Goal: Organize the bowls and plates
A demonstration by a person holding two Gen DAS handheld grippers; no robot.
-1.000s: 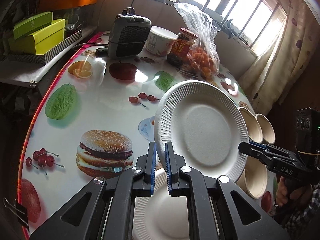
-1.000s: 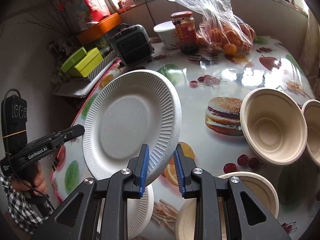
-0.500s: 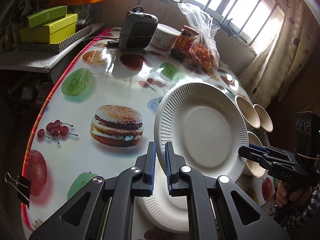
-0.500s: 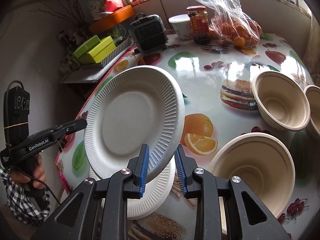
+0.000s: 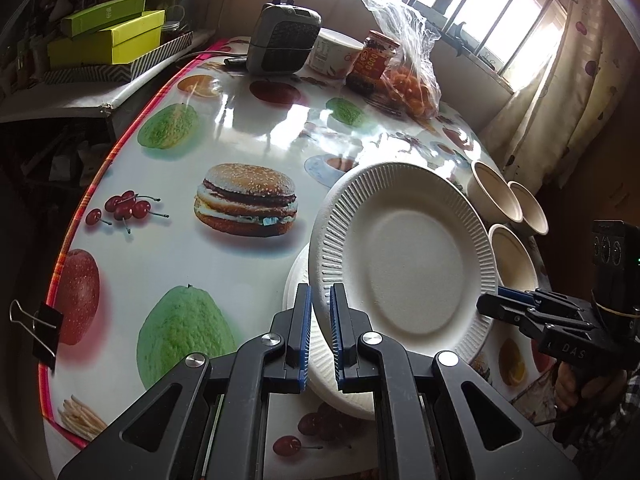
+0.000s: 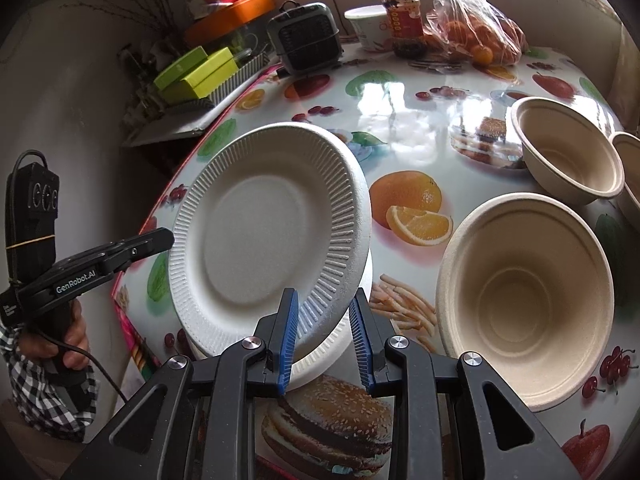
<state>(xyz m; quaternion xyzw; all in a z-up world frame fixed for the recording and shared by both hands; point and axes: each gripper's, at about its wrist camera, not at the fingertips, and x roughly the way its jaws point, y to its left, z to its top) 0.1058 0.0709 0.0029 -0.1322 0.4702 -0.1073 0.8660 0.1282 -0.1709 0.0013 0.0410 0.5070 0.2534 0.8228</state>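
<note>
Above the table (image 5: 240, 128), a white plate (image 5: 404, 256) is held tilted by both grippers. The left gripper (image 5: 320, 336) is clamped on the plate's rim, its fingers (image 5: 303, 332) nearly together. The right gripper (image 6: 324, 336) is closed on the opposite rim, its fingers (image 6: 289, 332) set slightly wider. A second plate (image 6: 340, 344) is seen on the table directly beneath the held one. Three bowls (image 6: 524, 288) are set on the table just beside the plates.
</note>
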